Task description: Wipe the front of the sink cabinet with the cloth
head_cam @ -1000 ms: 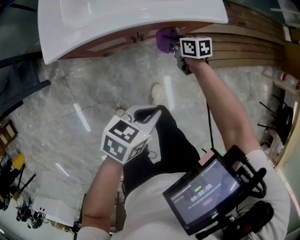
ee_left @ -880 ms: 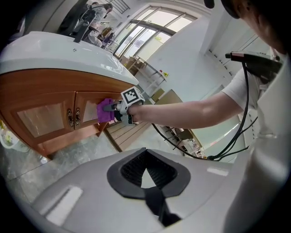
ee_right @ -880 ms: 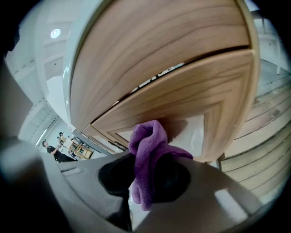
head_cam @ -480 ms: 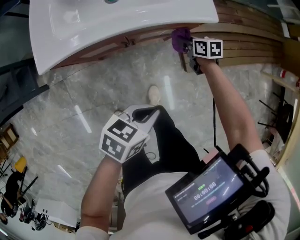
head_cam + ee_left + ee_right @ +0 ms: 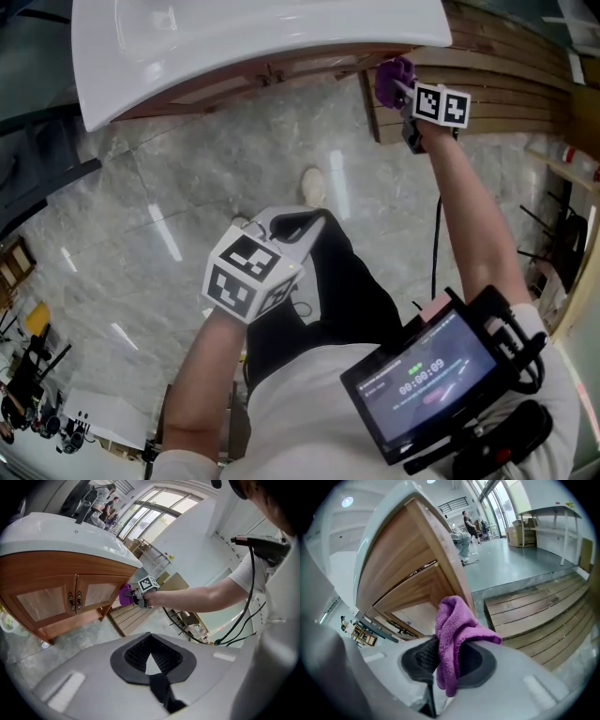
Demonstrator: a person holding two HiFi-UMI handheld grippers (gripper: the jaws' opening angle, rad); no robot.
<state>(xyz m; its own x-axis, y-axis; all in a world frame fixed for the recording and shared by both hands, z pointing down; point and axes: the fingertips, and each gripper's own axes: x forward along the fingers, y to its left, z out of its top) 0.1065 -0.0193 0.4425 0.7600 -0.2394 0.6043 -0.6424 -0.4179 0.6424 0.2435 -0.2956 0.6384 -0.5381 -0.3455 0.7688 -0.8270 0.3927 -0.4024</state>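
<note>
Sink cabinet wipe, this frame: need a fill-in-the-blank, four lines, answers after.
1. The right gripper is shut on a ____ cloth.
2. As the person faces it, the cloth is at the ____ end of the sink cabinet front.
3. The left gripper, held low and away from the cabinet, holds ____.
4. Both cabinet doors are ____.
Missing words: purple; right; nothing; closed.

Marble floor (image 5: 187,187) beneath sink cabinet (image 5: 56,597) and slatted wooden platform (image 5: 511,98).
</note>
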